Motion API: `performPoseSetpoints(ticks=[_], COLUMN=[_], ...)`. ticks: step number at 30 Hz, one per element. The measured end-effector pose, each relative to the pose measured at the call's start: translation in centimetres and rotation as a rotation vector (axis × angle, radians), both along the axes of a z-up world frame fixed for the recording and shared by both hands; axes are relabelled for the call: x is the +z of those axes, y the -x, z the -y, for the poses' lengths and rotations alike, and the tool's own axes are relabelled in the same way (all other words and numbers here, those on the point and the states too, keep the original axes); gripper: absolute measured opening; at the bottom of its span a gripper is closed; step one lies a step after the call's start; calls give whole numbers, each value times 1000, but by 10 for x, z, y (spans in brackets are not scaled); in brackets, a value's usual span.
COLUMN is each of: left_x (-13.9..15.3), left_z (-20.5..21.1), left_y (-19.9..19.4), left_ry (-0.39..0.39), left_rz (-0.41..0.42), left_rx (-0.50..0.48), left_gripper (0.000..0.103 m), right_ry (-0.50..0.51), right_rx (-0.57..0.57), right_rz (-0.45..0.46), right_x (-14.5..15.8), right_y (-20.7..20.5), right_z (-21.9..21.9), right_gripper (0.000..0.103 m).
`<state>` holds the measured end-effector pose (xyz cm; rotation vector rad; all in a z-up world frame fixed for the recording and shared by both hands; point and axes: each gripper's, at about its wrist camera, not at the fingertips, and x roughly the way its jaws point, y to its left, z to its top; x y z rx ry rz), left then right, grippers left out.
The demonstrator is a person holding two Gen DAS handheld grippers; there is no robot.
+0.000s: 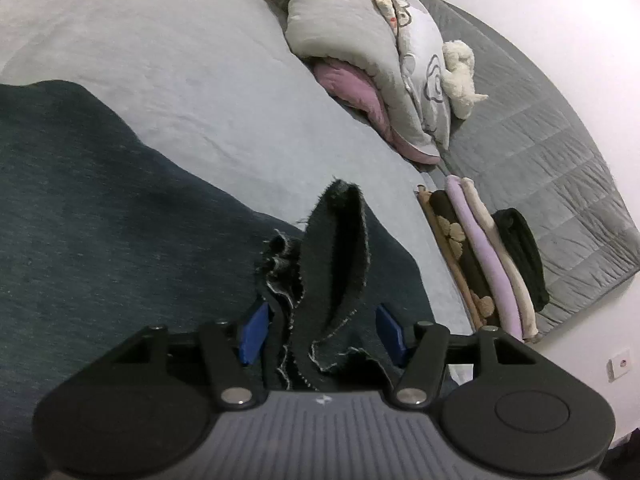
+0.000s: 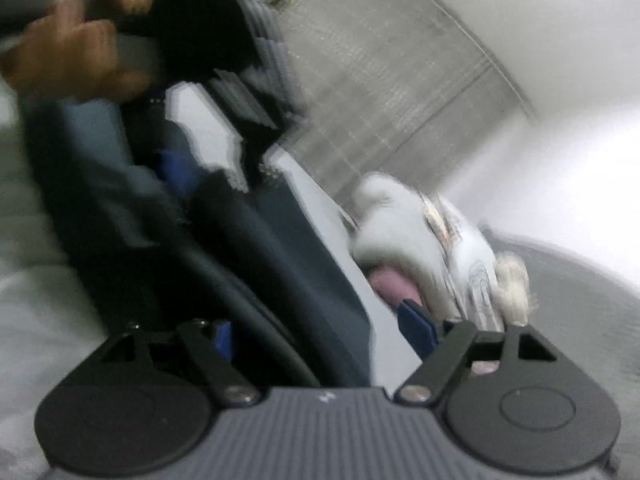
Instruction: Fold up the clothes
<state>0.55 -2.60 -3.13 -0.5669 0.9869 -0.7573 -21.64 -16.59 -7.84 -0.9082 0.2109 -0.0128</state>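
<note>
The frayed hem of the dark denim garment (image 1: 336, 264) stands loose between the open jaws of the left gripper (image 1: 322, 332), unpinched, so it could flop back and undo the fold. The garment lies on the bed (image 1: 200, 92), left of the folded stack (image 1: 484, 256). The right gripper (image 2: 324, 332) (view blurred) gapes over dark cloth.

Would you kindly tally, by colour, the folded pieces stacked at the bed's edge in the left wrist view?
Brown patterned: 1
Lilac: 1
Cream: 1
Black: 1
Total: 4
</note>
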Motion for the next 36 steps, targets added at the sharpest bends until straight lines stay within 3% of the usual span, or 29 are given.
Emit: performPoseSetpoints(ticks=[3, 4, 7, 9, 12, 19, 23, 26, 32, 35, 36], left_x=[-1, -1, -1, -1, 0, -3, -11, -9, -22, -24, -25], left_z=[-2, -3, -6, -8, -12, -12, -12, -13, 0, 8, 9], left_y=[-2, -3, -5, -6, -6, -5, -7, -7, -10, -8, -8], left_ry=[-6, -9, -16, -14, 14, 73, 148, 198, 223, 196, 188], left_rz=[-12, -18, -37, -51, -73, -130, -183, -177, -194, -174, -169], left_rx=[-6, -9, -20, -32, -53, -82, -72, -76, -89, -74, -59], left_gripper=[58, 58, 59, 60, 62, 62, 62, 62, 62, 40, 24], right_ry=[71, 102, 139, 126, 64, 35, 2, -11, -23, -11, -9], right_rx=[76, 106, 126, 127, 120, 108, 97, 97, 117, 127, 130], right_rz=[-6, -8, -30, -40, -38, -19, -33, -44, -55, -57, -55], right_x=[-6, -9, -10, -6, 5, 13, 17, 17, 21, 20, 20], right_y=[-2, -3, -7, -10, -12, -10, -13, -13, -4, -1, 0], right_z=[-16, -23, -28, -26, -20, -15, -11, -10, -16, -17, -18], right_gripper=[63, 57, 22, 18, 16, 16, 16, 16, 16, 15, 15])
